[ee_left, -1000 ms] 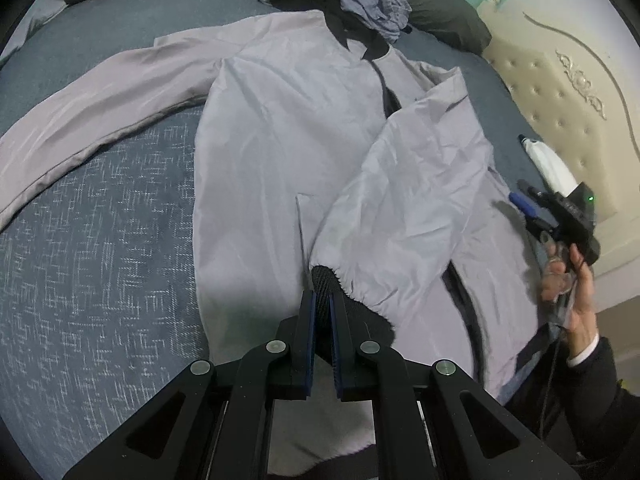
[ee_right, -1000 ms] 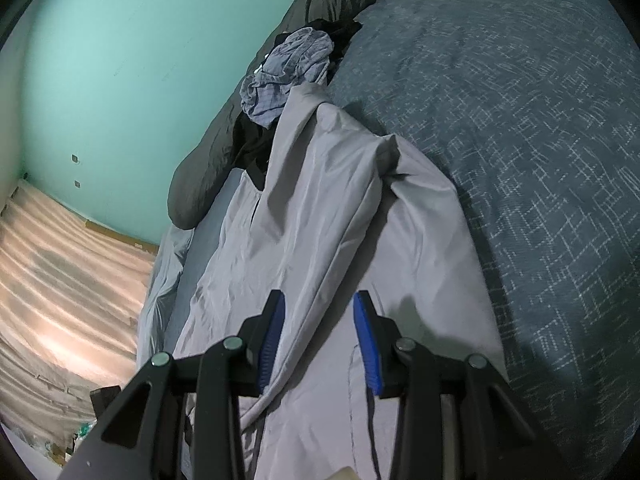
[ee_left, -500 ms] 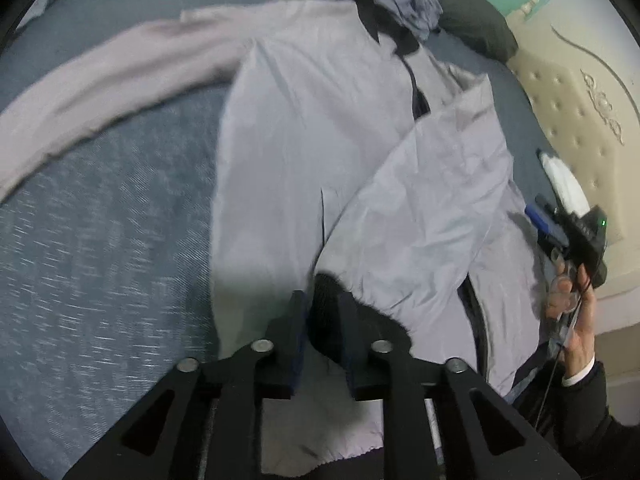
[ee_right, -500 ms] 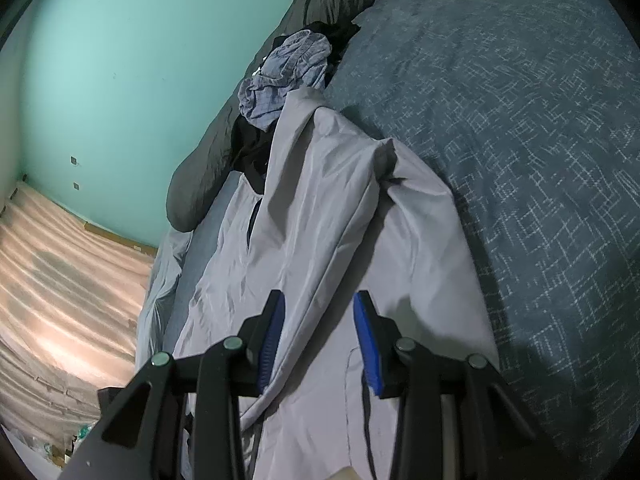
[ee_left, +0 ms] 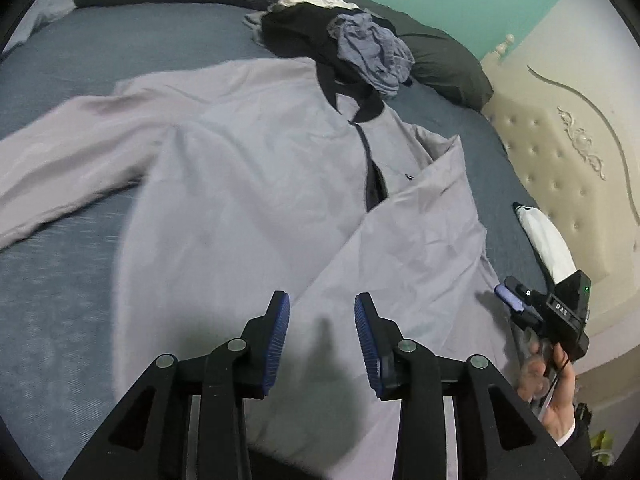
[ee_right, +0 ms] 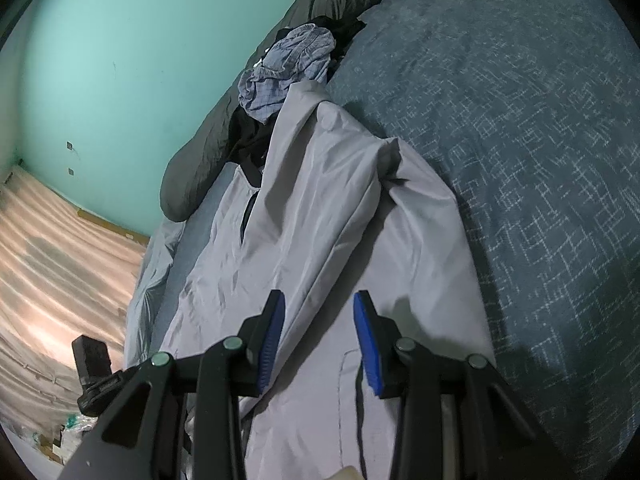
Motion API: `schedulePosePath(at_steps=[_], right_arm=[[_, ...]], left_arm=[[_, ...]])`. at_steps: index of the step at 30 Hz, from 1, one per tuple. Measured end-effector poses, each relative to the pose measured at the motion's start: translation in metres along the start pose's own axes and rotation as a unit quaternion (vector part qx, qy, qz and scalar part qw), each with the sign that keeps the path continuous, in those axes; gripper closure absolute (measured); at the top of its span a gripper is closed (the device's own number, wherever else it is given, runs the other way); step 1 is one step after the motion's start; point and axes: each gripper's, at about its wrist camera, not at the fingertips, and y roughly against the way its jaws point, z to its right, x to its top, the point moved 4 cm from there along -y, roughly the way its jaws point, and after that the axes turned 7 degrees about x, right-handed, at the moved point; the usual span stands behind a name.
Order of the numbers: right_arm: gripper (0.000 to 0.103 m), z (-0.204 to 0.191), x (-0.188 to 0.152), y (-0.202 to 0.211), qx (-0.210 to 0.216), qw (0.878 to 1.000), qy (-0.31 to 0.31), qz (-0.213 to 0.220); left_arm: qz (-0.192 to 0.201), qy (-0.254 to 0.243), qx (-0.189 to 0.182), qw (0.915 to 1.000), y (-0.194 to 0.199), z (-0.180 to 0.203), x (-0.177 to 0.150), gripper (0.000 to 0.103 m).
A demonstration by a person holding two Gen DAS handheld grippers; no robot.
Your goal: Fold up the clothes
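Cuff is dropping free: your left hand-held gripper (ee_left: pixel 322 340) is now gaping over the jacket (ee_left: pixel 248 184), right sleeve (ee_left: pixel 416 240) folded across; right hand-held gripper (ee_right: pixel 319 336) is hovering released.

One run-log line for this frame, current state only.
left gripper open, empty | right gripper open, empty | grey jacket flat on bed | one sleeve folded across front | other sleeve spread out

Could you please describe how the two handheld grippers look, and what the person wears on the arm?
The left gripper and the right gripper look alike: black angular linkage arms with round silver pivot bolts, and two fingers faced with ribbed blue pads. In the left wrist view, the right gripper's black body shows white lettering and a small green light. The hand holding it emerges from a dark sleeve with a white cuff.
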Motion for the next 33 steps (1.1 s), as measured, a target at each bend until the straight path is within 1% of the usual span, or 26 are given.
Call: schedulePosePath(at_steps=[4,6,8,9,10,12,15,17,21,23,24,29,33], right_arm=[[0.067,-0.005,0.003,-0.001,-0.032,0.999,0.025,-0.002],[0.067,-0.008,0.004,-0.001,-0.048,0.998,0.037,-0.003],[0.066,-0.010,0.006,-0.002,-0.064,0.997,0.050,-0.005],[0.063,-0.011,0.007,-0.002,-0.072,0.996,0.056,-0.005],[0.062,-0.013,0.007,-0.002,-0.080,0.995,0.062,-0.006],[0.062,-0.014,0.024,-0.009,-0.093,0.993,0.072,-0.011],[0.061,-0.015,0.049,-0.020,-0.112,0.990,0.086,-0.020],[0.061,-0.016,0.066,-0.028,-0.125,0.987,0.096,-0.026],[0.061,-0.018,0.100,-0.042,-0.150,0.981,0.115,-0.037],[0.061,-0.019,0.117,-0.049,-0.163,0.978,0.124,-0.043],[0.061,-0.018,0.131,-0.050,-0.163,0.977,0.135,-0.040],[0.061,-0.034,0.174,-0.082,-0.182,0.966,0.167,-0.071],[0.061,-0.046,0.209,-0.107,-0.197,0.957,0.192,-0.096]], left_arm=[[-0.005,0.007,-0.015,0.9998,-0.027,0.007,-0.001,0.066],[-0.008,0.014,-0.016,0.9997,-0.036,0.006,-0.003,0.066],[-0.002,0.016,-0.012,0.9998,-0.041,0.005,-0.004,0.066],[0.001,0.018,-0.010,0.9998,-0.043,0.004,-0.004,0.065],[0.003,0.018,-0.008,0.9998,-0.044,0.003,-0.004,0.061],[0.007,0.018,-0.002,0.9998,-0.045,0.003,-0.005,0.055],[0.007,0.010,-0.004,0.9999,-0.047,0.006,-0.007,0.055],[0.006,0.003,0.004,1.0000,-0.051,0.008,-0.013,0.054],[-0.015,0.026,0.009,0.9995,-0.064,0.000,-0.023,0.054],[-0.014,0.017,0.013,0.9997,-0.063,0.001,-0.022,0.054],[-0.011,0.014,0.014,0.9998,-0.061,0.002,-0.021,0.054],[-0.010,0.028,0.010,0.9995,-0.061,-0.005,-0.016,0.053],[-0.014,0.026,0.012,0.9995,-0.064,-0.006,-0.018,0.053]])
